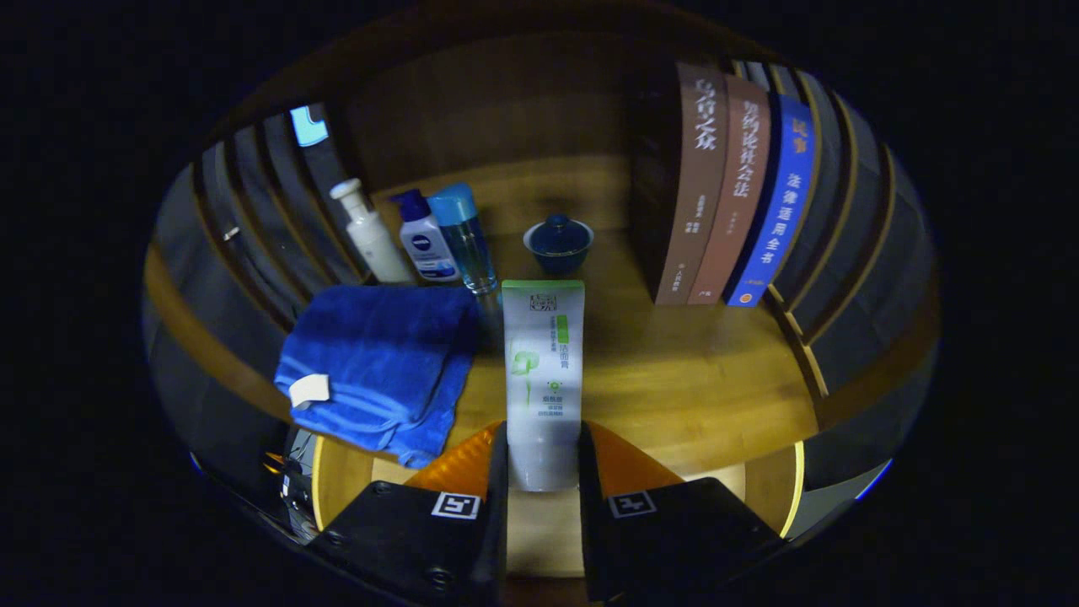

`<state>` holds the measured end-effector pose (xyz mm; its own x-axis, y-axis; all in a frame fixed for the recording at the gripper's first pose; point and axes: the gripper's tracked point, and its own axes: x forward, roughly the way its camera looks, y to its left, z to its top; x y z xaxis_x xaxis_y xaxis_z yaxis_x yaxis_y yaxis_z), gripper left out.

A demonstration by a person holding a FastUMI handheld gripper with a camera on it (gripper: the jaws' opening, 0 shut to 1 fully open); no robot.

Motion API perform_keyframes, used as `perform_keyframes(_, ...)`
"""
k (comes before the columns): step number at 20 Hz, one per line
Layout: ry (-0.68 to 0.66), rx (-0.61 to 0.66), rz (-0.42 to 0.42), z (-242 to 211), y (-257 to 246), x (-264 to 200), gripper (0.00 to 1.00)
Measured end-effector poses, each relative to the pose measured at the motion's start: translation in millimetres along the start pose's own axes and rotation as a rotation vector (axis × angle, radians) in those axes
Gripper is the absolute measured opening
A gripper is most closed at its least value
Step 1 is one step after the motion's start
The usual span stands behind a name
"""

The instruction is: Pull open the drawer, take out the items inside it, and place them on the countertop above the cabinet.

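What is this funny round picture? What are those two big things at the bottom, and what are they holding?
A person holds a grabbing tool, and a camera riding on it took this picture, looking forward. The two things at the bottom are the fingers of the gripper. They squeeze a white tube with a green cap. Beyond it is a wooden countertop. On it lie a blue towel, three bottles, a little blue lidded cup and some standing books.

The camera sits on the claw (543,459) and looks forward along its fingers. It faces slightly down, close over the counter (691,379).
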<state>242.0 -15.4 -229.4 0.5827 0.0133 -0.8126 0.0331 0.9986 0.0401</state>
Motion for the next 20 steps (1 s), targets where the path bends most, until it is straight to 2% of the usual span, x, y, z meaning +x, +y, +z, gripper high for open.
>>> perform_keyframes(4,0.064,-0.002,-0.024,-9,-3,34,0.40)
perform_keyframes(6,0.050,-0.002,-0.035,-6,-5,39,0.41)
perform_keyframes(11,0.050,-0.022,-0.052,-6,-6,37,0.53)
perform_keyframes(16,0.032,-0.029,-0.049,-8,-7,24,1.00)
perform_keyframes(20,-0.031,0.000,-0.003,-7,-3,-15,1.00)
